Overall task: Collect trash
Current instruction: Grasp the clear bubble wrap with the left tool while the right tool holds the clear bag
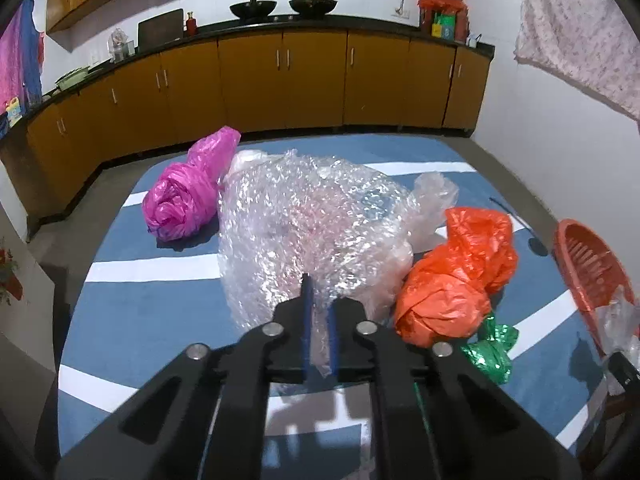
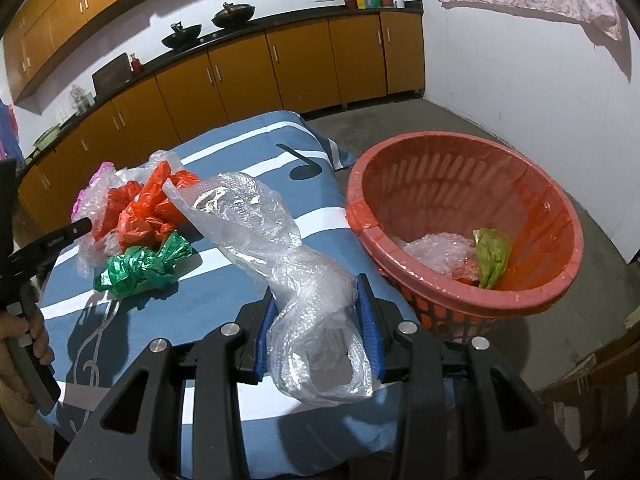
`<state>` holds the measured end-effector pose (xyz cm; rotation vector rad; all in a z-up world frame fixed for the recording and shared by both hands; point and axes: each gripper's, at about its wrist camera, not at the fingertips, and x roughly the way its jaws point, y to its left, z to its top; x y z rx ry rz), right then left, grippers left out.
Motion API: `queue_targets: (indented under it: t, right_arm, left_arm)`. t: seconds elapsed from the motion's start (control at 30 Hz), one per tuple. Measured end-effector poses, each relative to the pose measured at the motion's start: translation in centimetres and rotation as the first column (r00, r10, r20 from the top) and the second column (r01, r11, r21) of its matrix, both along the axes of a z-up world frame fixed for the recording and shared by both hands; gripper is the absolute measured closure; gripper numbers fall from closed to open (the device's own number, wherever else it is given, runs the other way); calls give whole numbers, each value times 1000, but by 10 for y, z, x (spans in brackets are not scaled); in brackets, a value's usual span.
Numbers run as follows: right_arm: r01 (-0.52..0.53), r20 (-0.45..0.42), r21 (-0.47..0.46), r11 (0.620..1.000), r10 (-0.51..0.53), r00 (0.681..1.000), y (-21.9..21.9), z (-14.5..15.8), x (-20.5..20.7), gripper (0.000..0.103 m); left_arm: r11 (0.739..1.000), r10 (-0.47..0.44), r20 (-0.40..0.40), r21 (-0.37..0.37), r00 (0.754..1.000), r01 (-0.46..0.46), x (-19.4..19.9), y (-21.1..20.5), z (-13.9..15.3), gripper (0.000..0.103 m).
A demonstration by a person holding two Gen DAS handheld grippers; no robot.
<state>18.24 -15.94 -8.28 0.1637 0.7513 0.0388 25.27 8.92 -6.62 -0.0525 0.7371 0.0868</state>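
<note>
On the blue-and-white cloth of the table (image 1: 132, 312) lies a heap of plastic. The left gripper (image 1: 319, 300) is pinched nearly shut on the near edge of a big crumpled sheet of bubble wrap (image 1: 312, 220) in the middle of the table. A pink bag (image 1: 184, 196) sits to its far left; an orange bag (image 1: 456, 276) is at its right, with a small green bag (image 1: 494, 350) just beside that, nearer. The right gripper (image 2: 318, 316) is partly open and closed on a twisted strip of clear bubble plastic (image 2: 280, 248) — it is at the table's right edge. Just right of it stands the red basket (image 2: 560, 280), tilted — clear wrap and a yellow-green bag (image 2: 492, 256) lie inside.
</note>
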Motion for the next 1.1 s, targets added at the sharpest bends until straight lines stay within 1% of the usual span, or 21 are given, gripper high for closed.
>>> queue_targets:
  t: [0.23,0.5,0.6,0.73,0.9,1.1]
  right_arm:
    - [-10,18,5,1000,10,1000,3,6,-3,65]
    - [-13,59,9,1000,12,998,5,22,-9,65]
    - [-4,72,10,1000,3,997,3,27,-10,65]
    - [17,81,5,1000,-18,997,-3,32,-12,65]
    - [57,95,-6,998,-56,994,-14,38,-13,65]
    - [127,106,-28,991,-124,987,-31,43,-15,65]
  left_arm:
    - [999,-17,53,-43,998,19,-21,6,22,98]
    - [996,-50,142,-67,989,60,-45,5,60,98]
    - [993,-80,168,-74,983,94,-52,-3,73,98]
    - [985,-132,187,-84,974,149,-58,-20,83,98]
    - [973,-193,194,-91,962,214,-63,-44,88,98]
    - [954,-272,202,-71,941,292,-70,-82,88,98]
